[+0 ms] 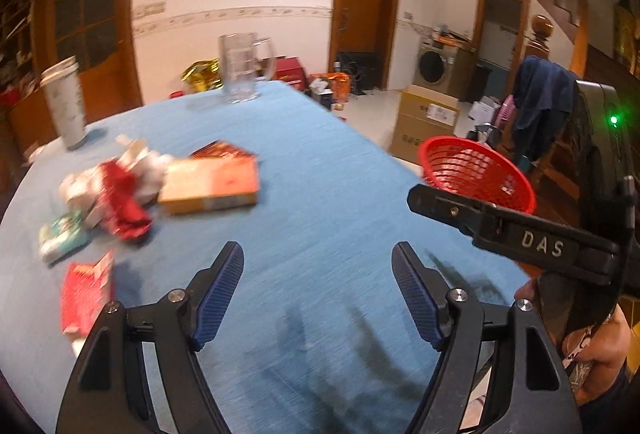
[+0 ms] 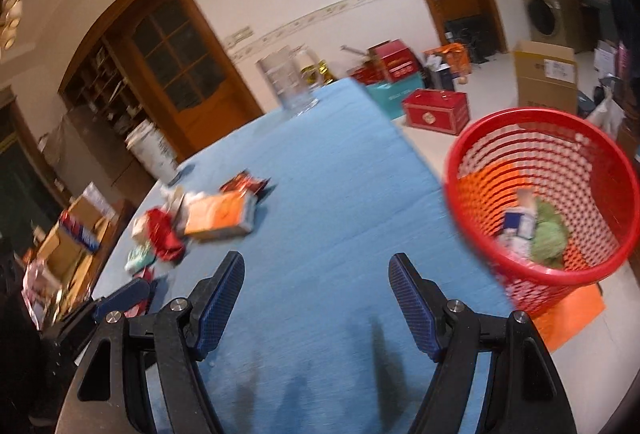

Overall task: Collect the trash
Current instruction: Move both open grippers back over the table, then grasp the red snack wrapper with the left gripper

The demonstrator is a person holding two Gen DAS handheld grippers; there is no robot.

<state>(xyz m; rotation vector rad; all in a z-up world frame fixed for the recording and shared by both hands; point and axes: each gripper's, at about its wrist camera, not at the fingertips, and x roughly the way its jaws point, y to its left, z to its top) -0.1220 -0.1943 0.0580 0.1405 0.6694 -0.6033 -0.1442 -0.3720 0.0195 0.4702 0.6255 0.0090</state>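
Note:
Trash lies in a heap at the left of the blue table [image 1: 320,162]: an orange flat box [image 1: 210,184], a crumpled red wrapper [image 1: 122,206], a teal packet [image 1: 62,234] and a red packet [image 1: 86,294]. A red mesh basket [image 2: 540,210] stands on the floor past the table's right edge, holding a green wad [image 2: 550,234] and a small carton [image 2: 518,222]. My left gripper [image 1: 318,294] is open over bare cloth, nothing between its pads. My right gripper [image 2: 316,294] is open too, empty, left of the basket. The same orange box [image 2: 220,218] shows left of it.
A glass mug [image 1: 240,68] stands at the table's far edge and a white tumbler [image 1: 66,102] at the far left. Cardboard box [image 1: 426,118], red boxes [image 2: 436,112] and an orange mat [image 2: 568,318] lie on the floor to the right. The right gripper's body [image 1: 520,234] crosses the left wrist view.

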